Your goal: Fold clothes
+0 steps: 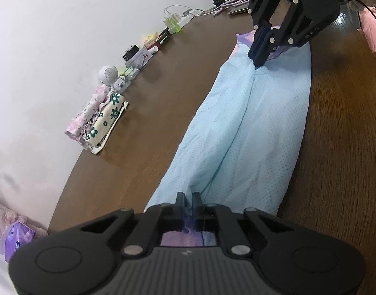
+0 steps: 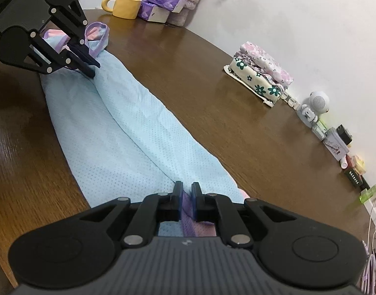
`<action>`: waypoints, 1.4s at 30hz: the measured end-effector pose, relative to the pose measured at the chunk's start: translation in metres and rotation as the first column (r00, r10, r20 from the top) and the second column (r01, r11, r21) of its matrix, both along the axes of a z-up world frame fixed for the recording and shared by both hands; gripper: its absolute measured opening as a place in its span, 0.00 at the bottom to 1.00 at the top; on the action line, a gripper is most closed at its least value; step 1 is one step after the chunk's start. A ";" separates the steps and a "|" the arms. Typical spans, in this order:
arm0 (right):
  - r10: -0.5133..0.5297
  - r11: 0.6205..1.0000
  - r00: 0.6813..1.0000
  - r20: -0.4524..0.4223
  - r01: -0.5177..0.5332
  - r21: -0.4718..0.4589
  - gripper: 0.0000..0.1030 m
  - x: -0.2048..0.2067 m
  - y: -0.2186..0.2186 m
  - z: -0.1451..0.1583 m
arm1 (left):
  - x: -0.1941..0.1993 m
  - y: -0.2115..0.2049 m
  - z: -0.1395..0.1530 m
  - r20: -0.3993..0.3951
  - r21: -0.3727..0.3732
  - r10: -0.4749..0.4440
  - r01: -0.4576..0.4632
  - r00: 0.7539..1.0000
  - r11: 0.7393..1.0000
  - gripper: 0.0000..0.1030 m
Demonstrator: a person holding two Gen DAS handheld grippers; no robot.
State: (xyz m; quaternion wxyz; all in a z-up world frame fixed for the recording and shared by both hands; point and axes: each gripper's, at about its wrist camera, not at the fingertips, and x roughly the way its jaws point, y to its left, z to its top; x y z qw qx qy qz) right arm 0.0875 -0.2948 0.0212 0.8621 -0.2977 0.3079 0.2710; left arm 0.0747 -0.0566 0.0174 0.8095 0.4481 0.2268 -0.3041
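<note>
We've got the light blue garment [image 1: 249,132] stretched out long across the middle of the brown desk [image 1: 143,132]. Our left gripper [image 1: 188,200] is pinched tight on one end's purple trim, and the right gripper [image 2: 186,190] is clamped on the opposite end. Folded floral clothes [image 2: 259,78] sit by the desk's far edge.

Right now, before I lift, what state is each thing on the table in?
Left gripper: jaws shut on the garment's near end.
Right gripper: jaws shut on the garment's other end.
Light blue dotted garment with purple trim: folded lengthwise, stretched between both grippers, lying on the brown wooden table.
Floral folded clothes: stacked by the wall.
Yellow ceramic mug: upright.
</note>
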 end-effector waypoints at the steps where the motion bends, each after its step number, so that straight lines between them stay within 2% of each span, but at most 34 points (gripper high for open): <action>1: -0.007 1.000 1.000 -0.013 0.008 0.020 0.06 -0.001 -0.002 0.002 | -0.001 0.001 0.001 -0.002 -0.007 0.004 -0.004 1.000 1.000 0.10; 3: -0.023 0.998 0.999 -0.041 0.025 0.063 0.10 -0.002 -0.007 0.006 | -0.003 0.007 0.005 -0.020 -0.032 0.013 -0.013 1.000 0.999 0.15; 5: -0.076 0.980 0.993 -0.092 0.091 0.178 0.21 0.001 -0.025 0.017 | -0.004 0.017 0.013 -0.043 -0.079 0.021 -0.025 0.999 0.997 0.25; 6: -0.117 0.961 0.986 -0.115 0.141 0.237 0.29 0.004 -0.035 0.023 | -0.004 0.021 0.018 -0.053 -0.106 0.032 -0.038 0.998 0.994 0.30; 7: -0.161 0.938 0.978 -0.133 0.194 0.288 0.32 0.007 -0.046 0.027 | -0.003 0.025 0.023 -0.063 -0.133 0.044 -0.052 0.997 0.990 0.31; 10: -0.320 0.843 0.927 -0.198 0.373 0.387 0.33 0.022 -0.078 0.031 | 0.008 0.039 0.040 -0.136 -0.269 0.085 -0.120 0.987 0.956 0.34; 12: -0.411 0.797 0.883 -0.226 0.468 0.381 0.33 0.034 -0.090 0.026 | 0.021 0.044 0.048 -0.197 -0.362 0.125 -0.191 0.972 0.912 0.38; 14: -0.459 0.748 0.844 -0.277 0.535 0.392 0.33 0.044 -0.099 0.019 | 0.032 0.043 0.052 -0.244 -0.411 0.175 -0.265 0.954 0.872 0.39; 16: -0.480 0.692 0.806 -0.346 0.590 0.416 0.33 0.053 -0.107 0.011 | 0.042 0.040 0.050 -0.272 -0.442 0.197 -0.304 0.942 0.844 0.39; 18: -0.495 0.647 0.775 -0.393 0.631 0.428 0.32 0.060 -0.113 0.004 | 0.050 0.036 0.045 -0.292 -0.448 0.221 -0.337 0.930 0.828 0.38; 20: -0.500 0.617 0.760 -0.416 0.649 0.444 0.19 0.064 -0.116 -0.002 | 0.055 0.034 0.039 -0.309 -0.444 0.245 -0.367 0.919 0.818 0.37; 21: -0.489 0.605 0.761 -0.425 0.648 0.463 0.07 0.064 -0.119 -0.004 | 0.056 0.034 0.036 -0.314 -0.443 0.252 -0.375 0.916 0.814 0.34; 22: -0.490 0.595 0.763 -0.423 0.647 0.477 0.05 0.063 -0.121 -0.003 | 0.057 0.034 0.034 -0.318 -0.442 0.258 -0.384 0.912 0.811 0.27; 25: -0.494 0.573 0.768 -0.407 0.640 0.512 0.04 0.061 -0.125 -0.002 | 0.060 0.034 0.026 -0.332 -0.438 0.279 -0.409 0.901 0.800 0.22; 28: -0.489 0.563 0.778 -0.395 0.627 0.538 0.04 0.067 -0.130 -0.001 | 0.063 0.035 0.019 -0.346 -0.435 0.299 -0.434 0.890 0.789 0.22; 32: -0.496 0.554 0.774 -0.393 0.631 0.543 0.04 0.076 -0.132 -0.005 | 0.067 0.036 0.009 -0.364 -0.429 0.325 -0.467 0.873 0.774 0.22; 42: -0.525 0.550 0.760 -0.384 0.647 0.529 0.04 0.073 -0.130 -0.014 | 0.060 0.036 0.005 -0.351 -0.454 0.358 -0.491 0.865 0.743 0.22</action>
